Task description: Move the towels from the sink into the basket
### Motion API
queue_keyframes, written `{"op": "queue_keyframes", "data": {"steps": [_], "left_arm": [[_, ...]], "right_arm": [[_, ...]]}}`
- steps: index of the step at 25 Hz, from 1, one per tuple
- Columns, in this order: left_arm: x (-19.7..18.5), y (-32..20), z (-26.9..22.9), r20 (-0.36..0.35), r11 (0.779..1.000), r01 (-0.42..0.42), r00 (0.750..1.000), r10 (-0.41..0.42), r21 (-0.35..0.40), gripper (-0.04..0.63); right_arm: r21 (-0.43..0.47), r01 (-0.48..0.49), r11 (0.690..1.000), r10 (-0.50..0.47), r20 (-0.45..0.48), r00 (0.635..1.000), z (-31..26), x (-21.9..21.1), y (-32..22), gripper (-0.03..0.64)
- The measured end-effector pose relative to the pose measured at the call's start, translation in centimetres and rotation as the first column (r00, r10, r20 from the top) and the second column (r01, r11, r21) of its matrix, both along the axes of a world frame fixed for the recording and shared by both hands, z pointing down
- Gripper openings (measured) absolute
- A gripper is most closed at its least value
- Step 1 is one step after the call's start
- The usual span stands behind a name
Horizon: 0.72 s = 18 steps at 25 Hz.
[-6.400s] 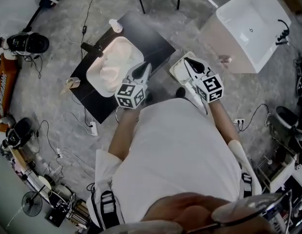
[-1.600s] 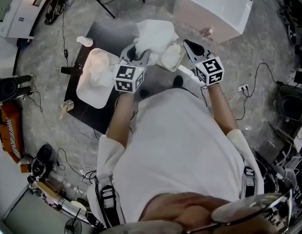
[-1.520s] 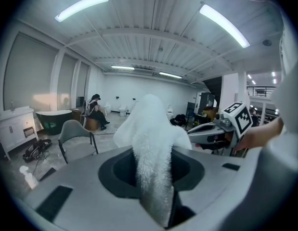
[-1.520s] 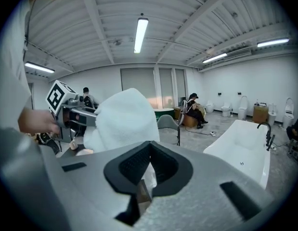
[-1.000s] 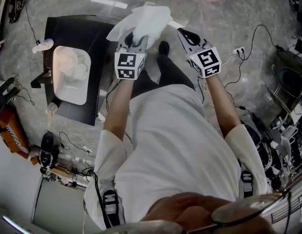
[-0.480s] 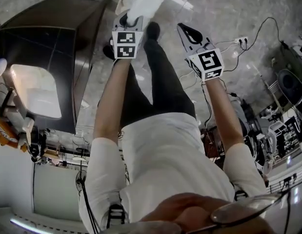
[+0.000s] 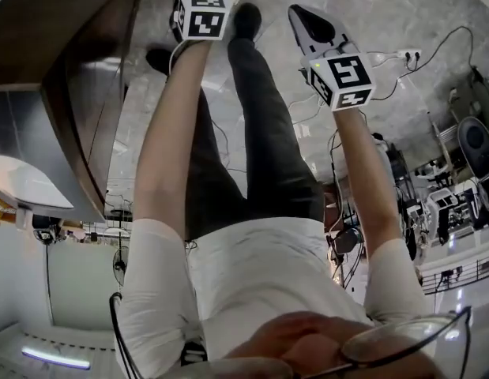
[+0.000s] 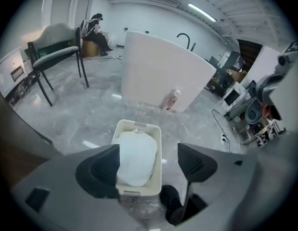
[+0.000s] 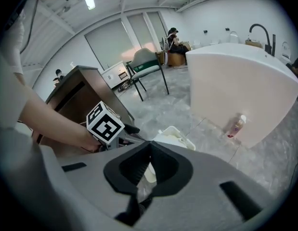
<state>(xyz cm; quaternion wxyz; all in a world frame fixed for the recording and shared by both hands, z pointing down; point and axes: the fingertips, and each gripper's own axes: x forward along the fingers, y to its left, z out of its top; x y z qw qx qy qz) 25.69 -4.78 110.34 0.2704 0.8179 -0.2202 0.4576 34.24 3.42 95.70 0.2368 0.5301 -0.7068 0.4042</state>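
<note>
left gripper: left gripper [image 8: 148, 165] hangs right above the cream rectangular plastic basket [image 8: 157, 152], pointing steeply down into it
left jaws: apart, just been opening; let go, pads press on nothing; the white crumpled cloth towel [image 8: 136, 158] shows in the gap but lies below them
right gripper: right gripper [image 9: 149, 150] beside the basket on the person's right, tips together, nothing gripped; idle
towel: in the basket, heaped and filling most of it, top bulging about to rim level; looks fully inside, no edge seen over the wall
basket: on the grey marble-look floor, handle at the far rim
step: judged as the drop into the basket, release done or nearly done
do it well: keep the left jaws wide and lift straight up off the basket, so no fold snags on a pad and rides out
do it well 2: check that the towel's near side, partly behind the left pad, is clear before pulling away
do it well 3: keep the right gripper off the basket wall; a light basket would probably slide if nudged
risk: heap is high, so a later towel may spill over the rim; press it down if needed
shoe: person's dark shoe [image 8: 169, 198] just beside the basket's near right corner; don't kick it
behind basket: big white tub-like block [image 8: 163, 71] beyond the far rim, small pinkish bottle [image 8: 172, 100] at its foot
sink: white basin [image 7: 27, 184] on the dark wooden cabinet [image 9: 76, 97], well apart from the basket on the left; can't tell if towels remain in it
</note>
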Motion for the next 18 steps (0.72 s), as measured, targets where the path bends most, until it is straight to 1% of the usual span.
{"op": "queue_keyframes", "data": {"steps": [3,5,8,11,12,14,18], "left_arm": [[0.1,1.2,1.7,-0.016,0.999,-0.015,1.0,0.014,-0.031,0.354],[-0.5,1.6,1.4,-0.025,0.999,-0.019,1.0,0.018,-0.043,0.354],[-2.0,1.5,-1.4,-0.033,0.999,0.0,0.999,-0.001,-0.044,0.354],[-2.4,1.1,-5.0,-0.073,1.0,0.007,0.997,-0.008,-0.013,0.352],[-2.3,0.9,-6.1,-0.09,1.0,0.005,0.996,-0.004,0.008,0.338],[-2.3,0.2,-9.1,-0.112,0.999,0.01,0.994,-0.004,0.049,0.286],[-4.1,-0.3,-17.9,-0.155,0.992,0.037,0.988,-0.018,0.124,0.201]], "right_arm": [[-0.012,0.022,1.0,-0.022,-0.008,1.0,2.3,0.1,-0.4,-0.002],[-0.01,0.031,0.999,-0.031,-0.015,0.999,2.3,-0.2,-1.1,-0.002],[0.014,0.043,0.999,-0.042,-0.029,0.999,-0.1,-1.2,-2.4,-0.002],[0.043,0.057,0.997,-0.055,-0.043,0.998,-2.9,-2.0,-3.5,-0.002],[0.053,0.063,0.997,-0.061,-0.047,0.997,-3.7,-2.2,-3.9,-0.002],[0.073,0.082,0.994,-0.078,-0.055,0.995,-5.4,-2.8,-4.6,-0.002],[0.101,0.113,0.988,-0.107,-0.064,0.992,-11.2,-5.5,-4.4,-0.002]]}}
